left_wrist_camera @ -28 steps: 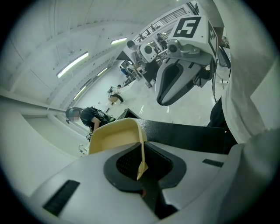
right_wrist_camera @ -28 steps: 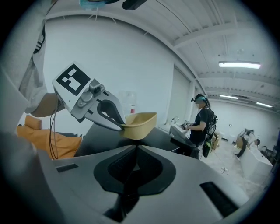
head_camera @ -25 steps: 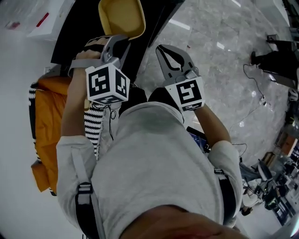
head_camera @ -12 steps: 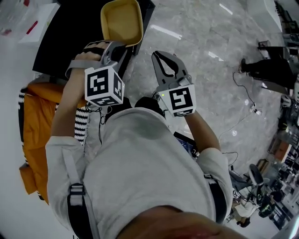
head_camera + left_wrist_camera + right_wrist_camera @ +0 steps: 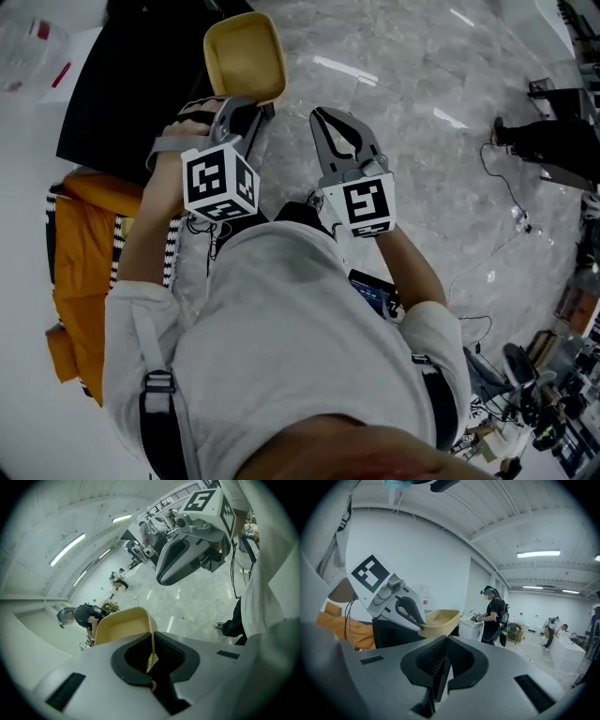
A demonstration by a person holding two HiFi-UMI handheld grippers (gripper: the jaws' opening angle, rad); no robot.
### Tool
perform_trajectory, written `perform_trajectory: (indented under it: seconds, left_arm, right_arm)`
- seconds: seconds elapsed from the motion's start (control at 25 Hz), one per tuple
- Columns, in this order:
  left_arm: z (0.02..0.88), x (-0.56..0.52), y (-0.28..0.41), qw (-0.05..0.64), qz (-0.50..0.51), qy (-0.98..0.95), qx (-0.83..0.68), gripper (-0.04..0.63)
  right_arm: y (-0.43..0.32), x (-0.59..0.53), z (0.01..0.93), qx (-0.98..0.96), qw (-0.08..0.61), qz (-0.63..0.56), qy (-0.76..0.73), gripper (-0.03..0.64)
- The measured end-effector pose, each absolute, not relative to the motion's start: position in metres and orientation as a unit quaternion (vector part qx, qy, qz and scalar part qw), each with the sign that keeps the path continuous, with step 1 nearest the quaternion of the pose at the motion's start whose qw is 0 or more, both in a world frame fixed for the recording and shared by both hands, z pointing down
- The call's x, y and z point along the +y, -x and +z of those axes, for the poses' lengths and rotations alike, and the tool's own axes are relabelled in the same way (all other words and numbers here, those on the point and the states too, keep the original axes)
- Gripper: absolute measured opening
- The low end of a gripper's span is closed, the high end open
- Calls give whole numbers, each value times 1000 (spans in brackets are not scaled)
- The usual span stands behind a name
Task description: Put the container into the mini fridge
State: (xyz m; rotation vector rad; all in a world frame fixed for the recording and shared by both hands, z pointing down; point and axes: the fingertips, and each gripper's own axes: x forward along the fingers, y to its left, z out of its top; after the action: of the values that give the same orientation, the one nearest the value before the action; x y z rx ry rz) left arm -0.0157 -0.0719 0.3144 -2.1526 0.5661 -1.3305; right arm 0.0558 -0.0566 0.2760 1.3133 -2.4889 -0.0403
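Both grippers sit a little lower in the head view than a second ago, and the yellow container (image 5: 246,54), cut off by the top edge then, now shows whole. More grey marble floor (image 5: 422,159) shows around it now.

Seen from above, a person in a pale grey top holds a gripper in each hand, arms stretched forward. The left gripper (image 5: 255,105) has its jaws nearly together, pinching the thin rim of the container; the left gripper view shows the yellow edge clamped between the two dark pads. The container is an open, rounded-square tub, empty as far as can be seen, held in the air with its mouth towards the camera. It hangs over the near corner of the black mini fridge (image 5: 131,89), partly over the floor. Whether the fridge door is open cannot be told.

The right gripper (image 5: 321,114) is just beside the left one and apart from the container. Its jaws are closed together with nothing between them.

An orange cloth (image 5: 80,253) lies to the left, near the fridge. Another person (image 5: 493,616) stands farther off in the right gripper view
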Motion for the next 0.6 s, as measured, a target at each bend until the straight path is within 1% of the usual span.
perform_trajectory:
  seconds: [0.24,0.44,0.6]
  left_arm:
    - [336,-73,-23,226,-495,802,247,31]
    - [356,-76,-48,185,-509,788,293,31]
    - [386,-76,-57,158,-513,784,313,31]
  right_arm:
    - [-102,-59,304,-874,174,-20,-453,40]
    - [-138,-72,319,-870,173,-54,-458,40]
    - [-151,-78,343,-881,161,-27,-444,40]
